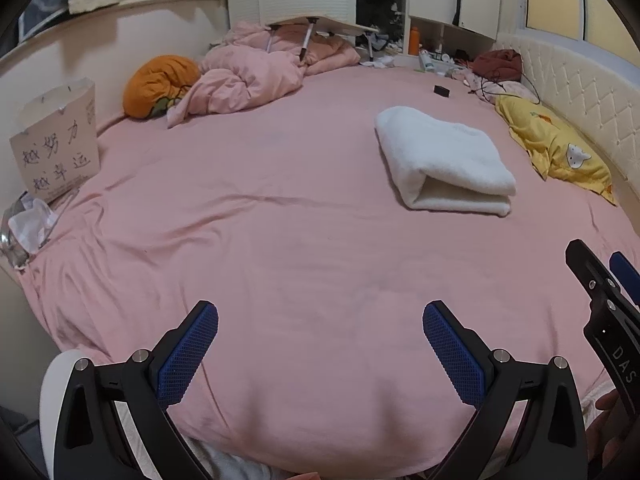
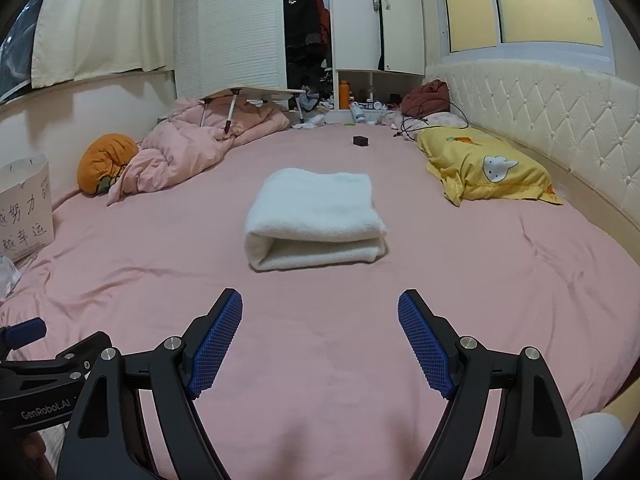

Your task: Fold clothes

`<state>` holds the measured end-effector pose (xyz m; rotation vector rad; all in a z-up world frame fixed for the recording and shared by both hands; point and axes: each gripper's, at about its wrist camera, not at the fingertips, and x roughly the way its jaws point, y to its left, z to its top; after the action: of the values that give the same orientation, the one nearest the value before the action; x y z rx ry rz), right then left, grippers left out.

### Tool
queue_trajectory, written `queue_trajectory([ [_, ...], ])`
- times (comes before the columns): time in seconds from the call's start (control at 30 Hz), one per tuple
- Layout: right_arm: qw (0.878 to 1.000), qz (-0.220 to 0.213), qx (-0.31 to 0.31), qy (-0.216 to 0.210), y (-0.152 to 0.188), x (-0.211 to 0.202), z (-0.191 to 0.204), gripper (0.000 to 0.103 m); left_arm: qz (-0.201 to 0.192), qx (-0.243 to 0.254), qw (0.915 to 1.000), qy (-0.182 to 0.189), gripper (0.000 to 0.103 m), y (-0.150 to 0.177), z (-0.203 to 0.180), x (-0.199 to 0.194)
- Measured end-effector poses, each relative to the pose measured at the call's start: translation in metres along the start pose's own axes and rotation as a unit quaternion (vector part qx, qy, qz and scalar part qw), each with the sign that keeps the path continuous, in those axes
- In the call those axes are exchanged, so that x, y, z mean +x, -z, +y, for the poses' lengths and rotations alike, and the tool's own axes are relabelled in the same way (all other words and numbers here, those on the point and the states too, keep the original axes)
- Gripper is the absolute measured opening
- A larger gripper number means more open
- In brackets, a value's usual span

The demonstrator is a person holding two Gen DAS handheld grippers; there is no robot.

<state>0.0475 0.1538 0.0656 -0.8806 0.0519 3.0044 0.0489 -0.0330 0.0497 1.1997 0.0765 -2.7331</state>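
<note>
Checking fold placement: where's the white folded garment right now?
The white folded garment lies on the pink bed sheet, centre of the right wrist view, between the yellow pillow and pink duvet.

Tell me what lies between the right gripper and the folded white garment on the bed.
Nothing visible does. Only bare pink bedsheet lies between the open right gripper and the folded white garment; the yellow pillow sits off to the side.

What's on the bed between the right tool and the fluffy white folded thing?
Nothing but bare pink sheet. In the right wrist view, the open right tool points at the folded white garment, with only wrinkled sheet between them.
</note>
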Motion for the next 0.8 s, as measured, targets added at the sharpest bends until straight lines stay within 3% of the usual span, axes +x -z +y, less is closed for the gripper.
queue_trajectory([
  [0.8, 1.000, 0.003, 0.007, -0.010, -0.002, 0.009, -0.001, 0.080, 0.031, -0.003, 0.9994, 0.013, 0.103, 0.004, -0.009, 0.015],
])
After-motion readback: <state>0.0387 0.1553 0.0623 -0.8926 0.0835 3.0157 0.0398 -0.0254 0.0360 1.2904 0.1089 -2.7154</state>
